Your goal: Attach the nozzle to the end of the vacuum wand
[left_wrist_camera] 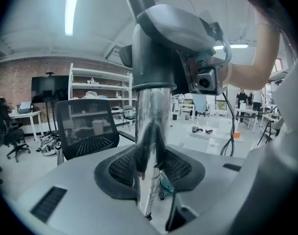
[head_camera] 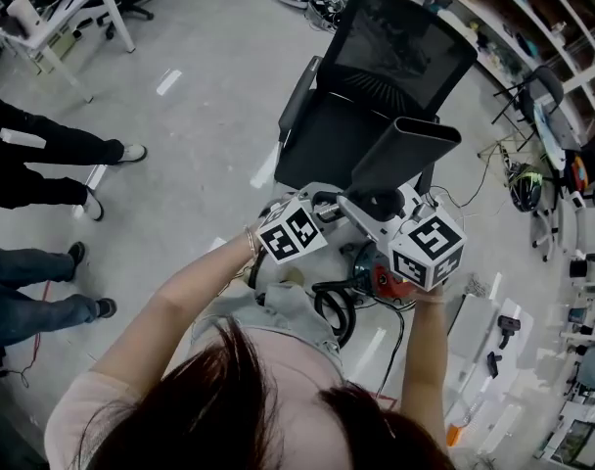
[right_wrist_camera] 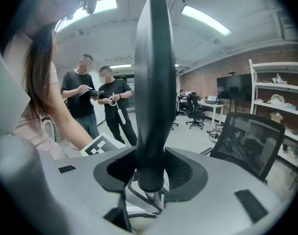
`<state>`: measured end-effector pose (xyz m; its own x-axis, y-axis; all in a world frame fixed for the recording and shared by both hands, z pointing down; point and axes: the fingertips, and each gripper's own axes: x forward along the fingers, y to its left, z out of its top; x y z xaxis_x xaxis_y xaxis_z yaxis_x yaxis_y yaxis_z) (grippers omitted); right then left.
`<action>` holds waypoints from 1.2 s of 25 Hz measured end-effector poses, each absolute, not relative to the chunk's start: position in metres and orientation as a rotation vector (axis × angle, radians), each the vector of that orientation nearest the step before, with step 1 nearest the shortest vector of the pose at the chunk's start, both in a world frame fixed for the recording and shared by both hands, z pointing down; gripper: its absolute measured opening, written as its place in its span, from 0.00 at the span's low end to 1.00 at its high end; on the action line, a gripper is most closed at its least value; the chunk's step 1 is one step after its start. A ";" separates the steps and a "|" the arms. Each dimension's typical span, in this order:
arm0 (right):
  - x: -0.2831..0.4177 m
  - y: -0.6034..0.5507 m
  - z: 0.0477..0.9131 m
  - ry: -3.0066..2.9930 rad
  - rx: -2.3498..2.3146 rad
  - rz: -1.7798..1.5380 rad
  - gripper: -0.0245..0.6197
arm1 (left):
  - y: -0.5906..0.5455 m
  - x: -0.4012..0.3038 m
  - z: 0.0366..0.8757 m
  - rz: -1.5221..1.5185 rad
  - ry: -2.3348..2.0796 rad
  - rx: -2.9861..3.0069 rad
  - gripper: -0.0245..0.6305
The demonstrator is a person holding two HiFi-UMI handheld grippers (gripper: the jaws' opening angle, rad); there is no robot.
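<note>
Left hand-held gripper (left_wrist_camera: 151, 174): clamped on the chrome vacuum wand (left_wrist_camera: 151, 131), which stands upright between its jaws.
Right hand-held gripper (right_wrist_camera: 151, 173): clamped on the narrow neck of the dark nozzle (right_wrist_camera: 154, 82), which is seen edge-on and rises straight up from between the jaws.
Where the two meet: just above the left hand-held gripper's jaws the wand runs into a dark grey collar (left_wrist_camera: 163, 43). Whether the joint is fully seated cannot be told.
From the head view: the two hand-held grippers are close together, marker cubes side by side, and the wide flat mouth of the nozzle slants up and away beyond them.
Straight ahead of both: a black mesh office chair (head_camera: 376, 76), near, just past the nozzle's mouth.
Below the hand-held grippers: a loop of black cable (head_camera: 332, 306) hangs against the person's front.
Ahead and to the left of the right hand-held gripper: two people (right_wrist_camera: 83, 97) stand side by side, well apart from the nozzle.
Far to the left of the left hand-held gripper, head view: legs and shoes (head_camera: 43, 155) of bystanders on the grey floor (head_camera: 209, 116).
Behind the chair, left gripper view: white shelving (left_wrist_camera: 97, 87) against a brick wall.
In the way: only the chair lies ahead of the nozzle's mouth, and it does not touch it.
</note>
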<state>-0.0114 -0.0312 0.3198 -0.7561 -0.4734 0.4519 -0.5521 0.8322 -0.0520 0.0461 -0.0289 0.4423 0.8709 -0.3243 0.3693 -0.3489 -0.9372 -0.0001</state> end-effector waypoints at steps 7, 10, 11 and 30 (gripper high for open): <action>-0.013 -0.031 0.319 -2.570 0.621 0.304 0.33 | -0.030 0.048 0.440 0.605 -0.494 2.966 0.27; -0.014 -0.037 0.319 -2.563 0.725 0.296 0.33 | -0.035 0.045 0.442 0.626 -0.514 2.949 0.27; -0.015 -0.038 0.320 -2.563 0.760 0.293 0.33 | -0.035 0.044 0.443 0.633 -0.511 2.947 0.27; -0.006 -0.041 0.314 -2.377 1.518 0.414 0.33 | -0.035 0.036 0.438 0.675 -0.681 2.923 0.26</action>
